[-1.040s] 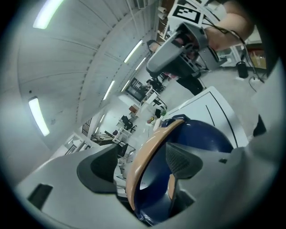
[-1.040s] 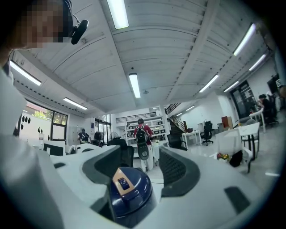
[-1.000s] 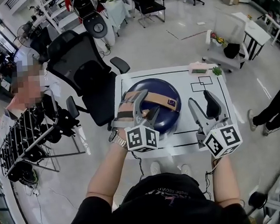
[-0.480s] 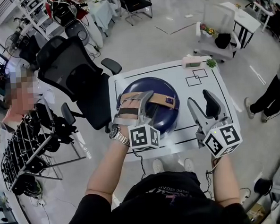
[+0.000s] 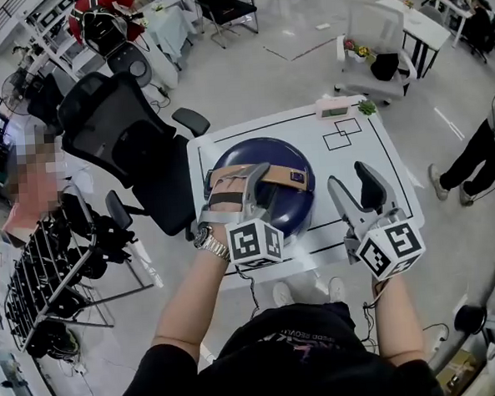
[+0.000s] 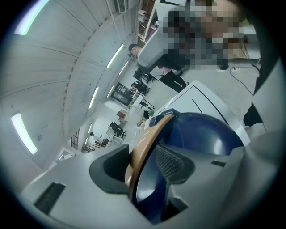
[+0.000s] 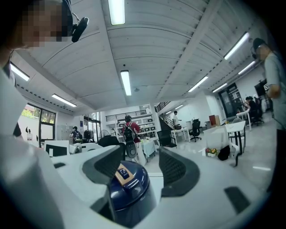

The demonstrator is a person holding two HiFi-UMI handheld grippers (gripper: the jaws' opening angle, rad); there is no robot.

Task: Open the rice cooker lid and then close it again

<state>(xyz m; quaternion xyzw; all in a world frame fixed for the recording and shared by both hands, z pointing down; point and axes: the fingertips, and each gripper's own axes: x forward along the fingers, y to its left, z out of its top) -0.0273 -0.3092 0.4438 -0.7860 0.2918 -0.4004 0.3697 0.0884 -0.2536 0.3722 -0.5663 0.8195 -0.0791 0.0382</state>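
Just narrowing left hand-held gripper [image 5: 245, 180] around tan handle [image 5: 281, 173] of rice cooker [image 5: 291, 205] on counter [image 5: 329, 156], not yet clamping; holding right hand-held gripper [image 5: 351, 178] wide and empty alongside. Awaiting both opening and re-closing of lid [image 5: 261, 150].

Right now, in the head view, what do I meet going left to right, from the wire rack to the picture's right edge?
wire rack → black office chair → rice cooker → right gripper → standing person
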